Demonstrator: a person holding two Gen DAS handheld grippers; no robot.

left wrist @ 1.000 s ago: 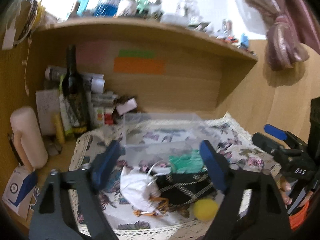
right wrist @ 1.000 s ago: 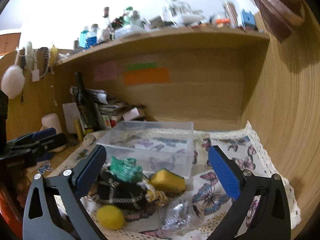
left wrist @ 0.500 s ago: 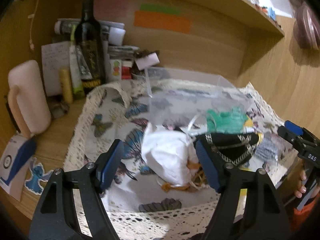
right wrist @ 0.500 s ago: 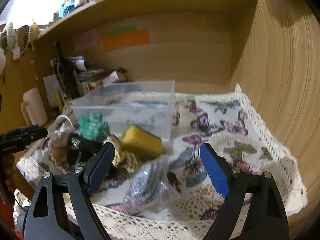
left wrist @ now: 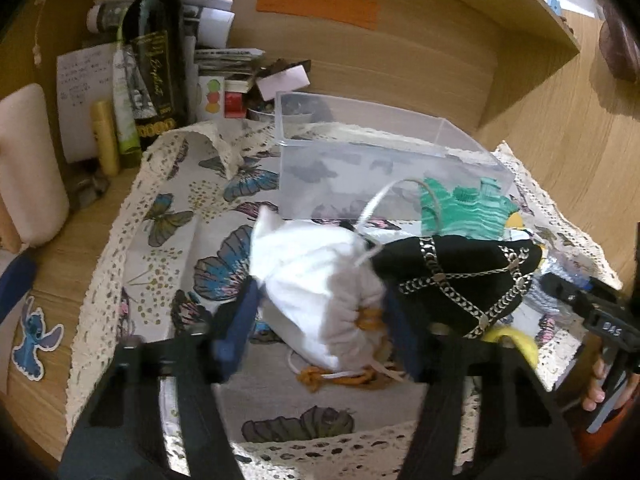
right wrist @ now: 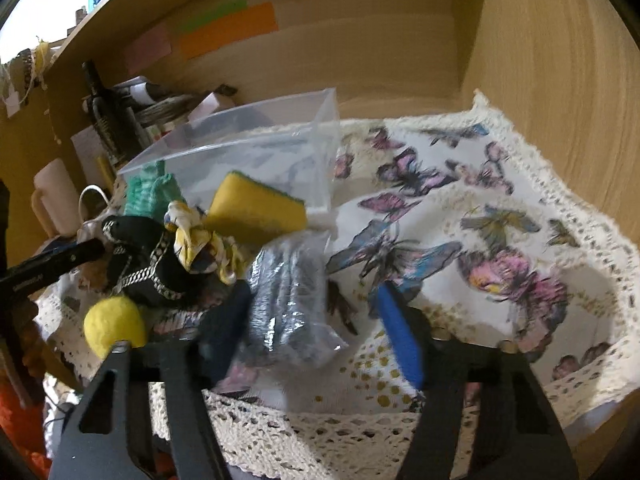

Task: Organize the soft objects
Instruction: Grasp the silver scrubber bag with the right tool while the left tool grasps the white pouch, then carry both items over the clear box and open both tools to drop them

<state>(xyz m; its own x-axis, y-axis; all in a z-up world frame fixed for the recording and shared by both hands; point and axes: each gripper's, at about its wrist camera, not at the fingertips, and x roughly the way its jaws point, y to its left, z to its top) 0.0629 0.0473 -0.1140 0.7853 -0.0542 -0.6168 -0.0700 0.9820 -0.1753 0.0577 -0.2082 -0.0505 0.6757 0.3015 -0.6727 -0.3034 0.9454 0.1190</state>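
Note:
A pile of soft things lies on the butterfly cloth (left wrist: 168, 240) in front of a clear plastic box (left wrist: 360, 148). My left gripper (left wrist: 320, 320) is open, its blue pads on either side of a white drawstring pouch (left wrist: 316, 280). Beside the pouch lie a black chained cloth (left wrist: 460, 276), a green knit piece (left wrist: 464, 208) and a yellow ball (right wrist: 114, 320). My right gripper (right wrist: 316, 328) is open around a silvery plastic bag (right wrist: 288, 292). A yellow sponge (right wrist: 252, 208) and a yellow patterned scrunchie (right wrist: 196, 240) lie behind the bag.
A dark wine bottle (left wrist: 154, 56), tubes, papers and small boxes crowd the back left of the wooden nook. A pale cylinder (left wrist: 28, 168) stands at the left. The wooden side wall (right wrist: 560, 80) rises on the right. The cloth's lace edge (right wrist: 320, 432) hangs at the front.
Both grippers moved forward and down to the pile. The left jaws now straddle the white pouch and the right jaws straddle the silvery bag; both have narrowed.

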